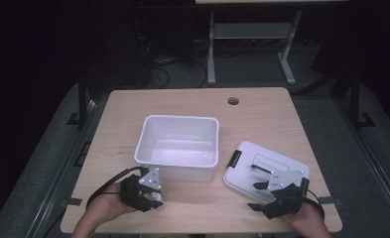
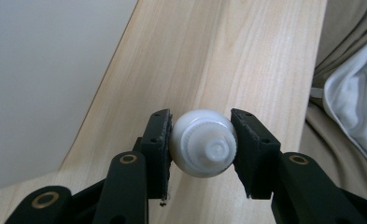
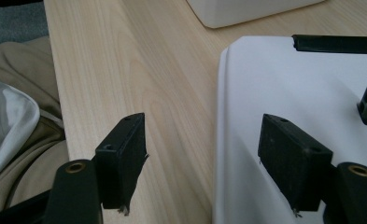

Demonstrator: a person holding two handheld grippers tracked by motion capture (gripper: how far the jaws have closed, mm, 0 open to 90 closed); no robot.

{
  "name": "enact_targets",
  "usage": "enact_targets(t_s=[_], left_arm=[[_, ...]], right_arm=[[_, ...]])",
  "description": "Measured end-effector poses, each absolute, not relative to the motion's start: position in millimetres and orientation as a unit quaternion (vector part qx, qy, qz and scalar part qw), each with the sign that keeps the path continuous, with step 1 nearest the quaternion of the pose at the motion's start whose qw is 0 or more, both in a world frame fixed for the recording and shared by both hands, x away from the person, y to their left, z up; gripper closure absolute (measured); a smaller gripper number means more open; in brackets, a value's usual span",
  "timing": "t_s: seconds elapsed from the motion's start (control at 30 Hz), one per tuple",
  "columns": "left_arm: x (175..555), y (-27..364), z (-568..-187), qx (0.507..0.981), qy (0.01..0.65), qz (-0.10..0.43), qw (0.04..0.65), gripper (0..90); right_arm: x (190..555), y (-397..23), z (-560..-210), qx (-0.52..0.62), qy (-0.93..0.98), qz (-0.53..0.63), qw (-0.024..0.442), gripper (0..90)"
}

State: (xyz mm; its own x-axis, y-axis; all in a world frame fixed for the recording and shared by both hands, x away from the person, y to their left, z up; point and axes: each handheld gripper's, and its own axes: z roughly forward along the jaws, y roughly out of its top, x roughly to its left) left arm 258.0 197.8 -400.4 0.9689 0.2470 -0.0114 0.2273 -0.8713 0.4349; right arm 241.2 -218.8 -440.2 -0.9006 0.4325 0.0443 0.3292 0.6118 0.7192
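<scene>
In the left gripper view my left gripper (image 2: 201,121) is shut on a small white bottle (image 2: 203,149), whose ribbed cap faces the camera. From above, this gripper (image 1: 155,197) hovers over the table just in front of the white bin (image 1: 153,148). My right gripper (image 3: 203,120) is open and straddles the near edge of the white lid (image 3: 288,93), one jaw over the wood and one over the lid. In the high view that gripper (image 1: 257,196) sits at the lid's (image 1: 262,158) front corner.
The open bin stands mid-table on the wooden table (image 1: 262,114), its wall (image 2: 41,84) close on my left gripper's left. The lid carries black latches (image 3: 340,43). The person's clothing (image 3: 13,121) lies past the table's front edge. A round hole (image 1: 233,101) marks the far side.
</scene>
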Motion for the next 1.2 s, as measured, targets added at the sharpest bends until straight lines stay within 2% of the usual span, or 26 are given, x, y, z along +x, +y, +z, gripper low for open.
enact_targets(t_s=[0.27, 1.2], left_arm=[[256, 206, -393, 0.963, 0.129, 0.025, 0.235, 60.0], [252, 229, -368, 0.959, 0.139, 0.032, 0.245, 60.0]], right_arm=[[243, -212, -441, 0.212, 0.898, 0.380, 0.063, 29.1], [244, -210, -443, 0.207, 0.900, 0.378, 0.067, 29.6]])
